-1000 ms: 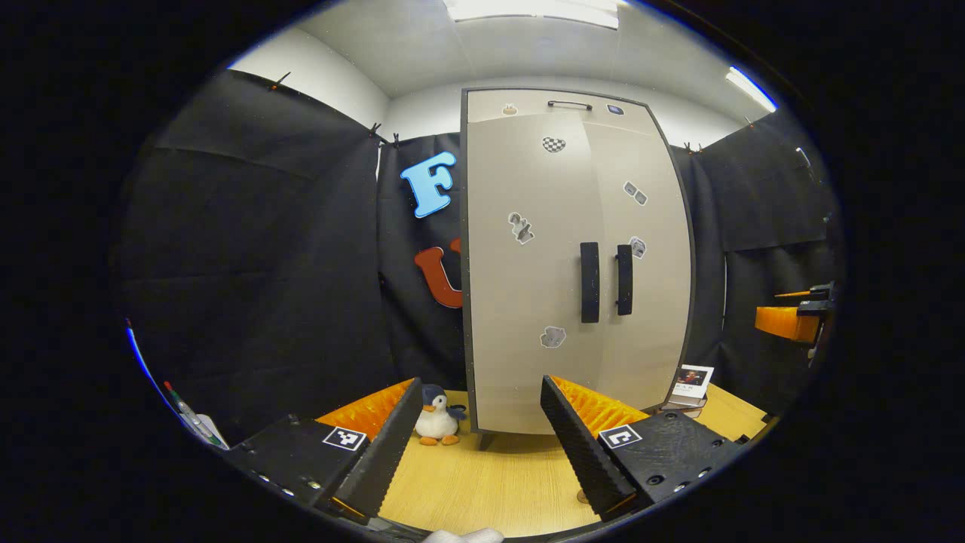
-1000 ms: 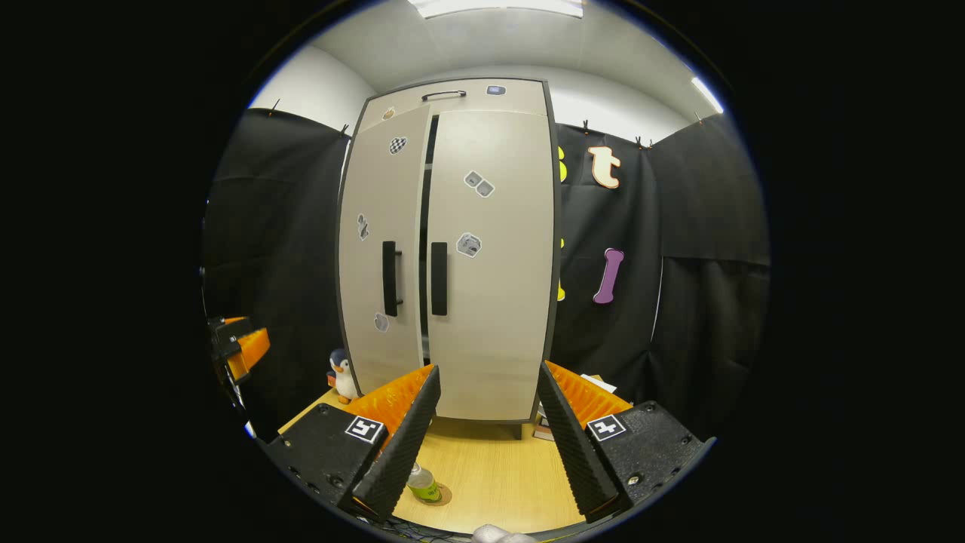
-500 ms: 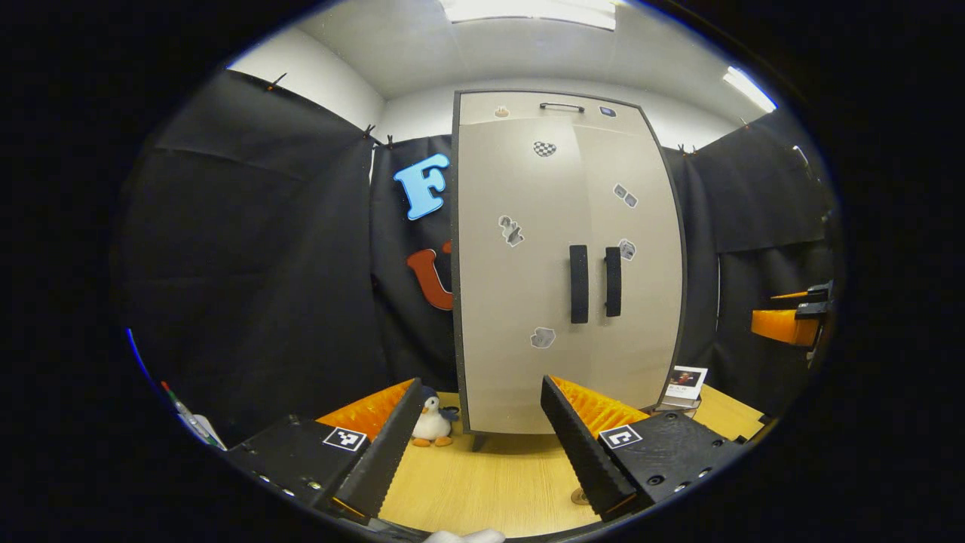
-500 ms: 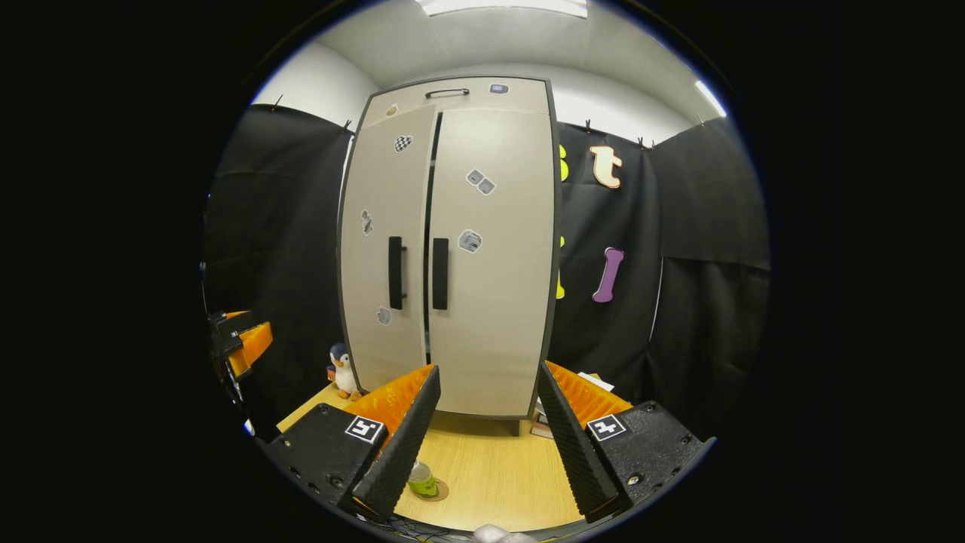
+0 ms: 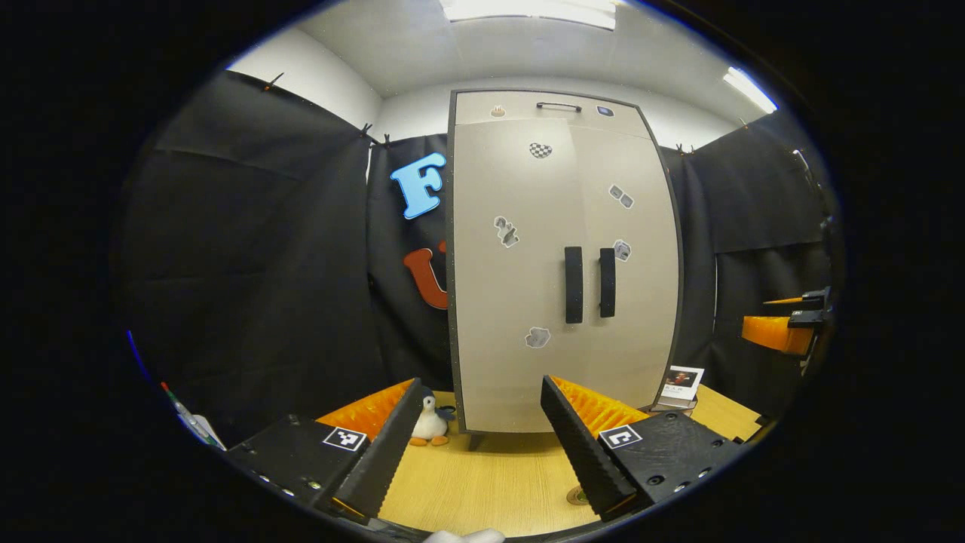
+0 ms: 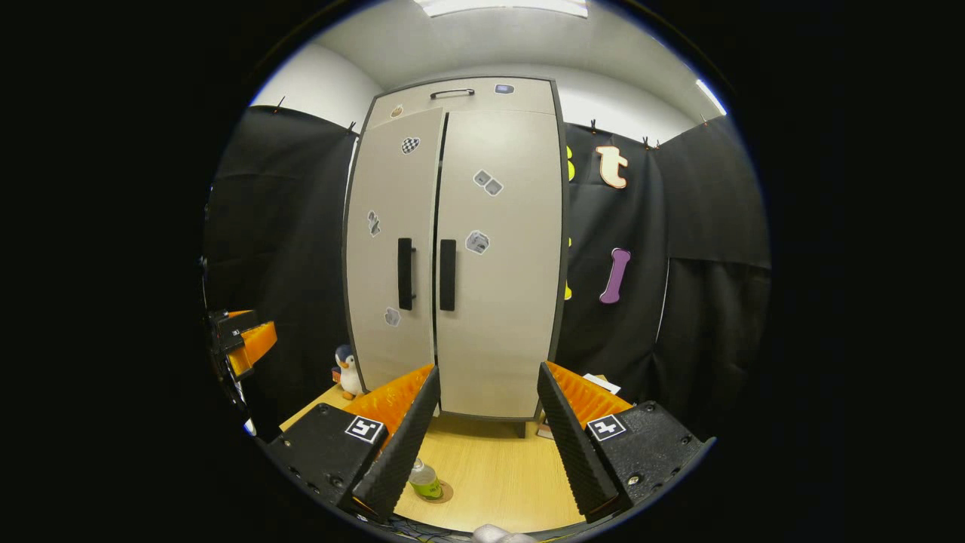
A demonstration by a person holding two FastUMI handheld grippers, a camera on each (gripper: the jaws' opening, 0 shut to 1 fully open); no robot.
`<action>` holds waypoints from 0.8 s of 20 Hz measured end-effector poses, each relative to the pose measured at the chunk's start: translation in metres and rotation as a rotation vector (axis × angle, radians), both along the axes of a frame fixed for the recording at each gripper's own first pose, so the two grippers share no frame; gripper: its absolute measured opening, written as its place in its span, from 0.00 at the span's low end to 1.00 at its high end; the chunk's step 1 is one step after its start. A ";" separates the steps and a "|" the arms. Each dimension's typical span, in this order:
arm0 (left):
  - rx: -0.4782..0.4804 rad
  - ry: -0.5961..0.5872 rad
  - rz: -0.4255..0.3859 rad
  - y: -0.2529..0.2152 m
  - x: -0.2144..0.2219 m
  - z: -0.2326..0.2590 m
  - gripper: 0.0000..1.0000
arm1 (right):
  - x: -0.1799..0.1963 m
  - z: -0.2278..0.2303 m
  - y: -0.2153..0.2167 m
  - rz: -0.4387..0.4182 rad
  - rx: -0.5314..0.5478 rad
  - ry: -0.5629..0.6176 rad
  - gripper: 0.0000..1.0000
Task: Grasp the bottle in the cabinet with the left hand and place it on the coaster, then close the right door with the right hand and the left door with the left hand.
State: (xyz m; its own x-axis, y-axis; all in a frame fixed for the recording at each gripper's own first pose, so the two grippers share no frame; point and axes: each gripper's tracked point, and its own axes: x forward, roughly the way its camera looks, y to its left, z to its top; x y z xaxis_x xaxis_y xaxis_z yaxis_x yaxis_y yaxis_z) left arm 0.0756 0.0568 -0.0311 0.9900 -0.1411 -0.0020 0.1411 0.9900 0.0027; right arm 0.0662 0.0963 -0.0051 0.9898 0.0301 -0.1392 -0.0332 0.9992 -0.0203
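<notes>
Right gripper (image 6: 482, 445) fingers spread, holding nothing, facing the cabinet (image 6: 460, 249). Both doors shut. Bottle (image 6: 425, 480) stood on coaster (image 6: 442, 493); penguin toy (image 6: 347, 372) near.

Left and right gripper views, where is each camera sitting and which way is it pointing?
Left gripper view: rides the left claw, facing the cabinet from its left; own open fingers below, the right claw at the right edge.
Right gripper view: rides the right claw, facing the cabinet from the front; own open fingers below, the left claw at the left edge.
Shared: cabinet, penguin toy, table.
</notes>
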 end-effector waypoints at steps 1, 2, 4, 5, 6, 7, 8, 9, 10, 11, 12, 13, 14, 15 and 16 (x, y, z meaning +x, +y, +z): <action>-0.004 0.014 -0.003 -0.003 0.000 -0.003 0.96 | -0.001 -0.002 -0.002 -0.001 -0.006 0.005 0.81; -0.010 0.019 -0.008 -0.007 -0.001 -0.006 0.96 | -0.002 -0.007 -0.002 0.001 -0.008 0.014 0.81; -0.009 0.013 -0.013 -0.011 -0.001 -0.003 0.96 | -0.004 -0.011 -0.005 0.002 0.001 0.024 0.81; -0.003 0.008 -0.016 -0.012 -0.001 -0.001 0.96 | -0.005 -0.011 -0.007 -0.002 0.004 0.026 0.81; 0.001 0.005 -0.017 -0.014 -0.002 -0.001 0.96 | -0.006 -0.010 -0.009 -0.004 0.005 0.020 0.81; 0.003 0.005 -0.019 -0.014 -0.003 -0.001 0.96 | -0.007 -0.008 -0.009 -0.005 0.003 0.017 0.81; 0.004 0.005 -0.019 -0.014 -0.005 -0.002 0.96 | -0.008 -0.008 -0.010 -0.007 0.002 0.013 0.81; 0.003 0.006 -0.021 -0.014 -0.005 -0.002 0.96 | -0.008 -0.008 -0.010 -0.009 0.000 0.011 0.81; 0.004 0.005 -0.023 -0.014 -0.006 -0.002 0.96 | -0.009 -0.008 -0.010 -0.011 0.001 0.008 0.81; 0.005 0.005 -0.023 -0.013 -0.006 -0.004 0.96 | -0.010 -0.007 -0.009 -0.012 0.002 0.008 0.81; 0.007 0.007 -0.024 -0.012 -0.006 -0.004 0.96 | -0.011 -0.008 -0.008 -0.009 0.003 0.009 0.81; 0.007 0.010 -0.025 -0.012 -0.005 -0.006 0.96 | -0.011 -0.009 -0.006 -0.007 -0.002 0.013 0.81; 0.005 0.012 -0.027 -0.012 -0.004 -0.007 0.96 | -0.010 -0.010 -0.006 -0.010 -0.008 0.018 0.81; 0.002 0.012 -0.030 -0.012 -0.004 -0.007 0.96 | -0.010 -0.011 -0.005 -0.011 -0.013 0.023 0.81; 0.002 0.010 -0.032 -0.011 -0.003 -0.007 0.96 | -0.010 -0.011 -0.003 -0.008 -0.015 0.027 0.81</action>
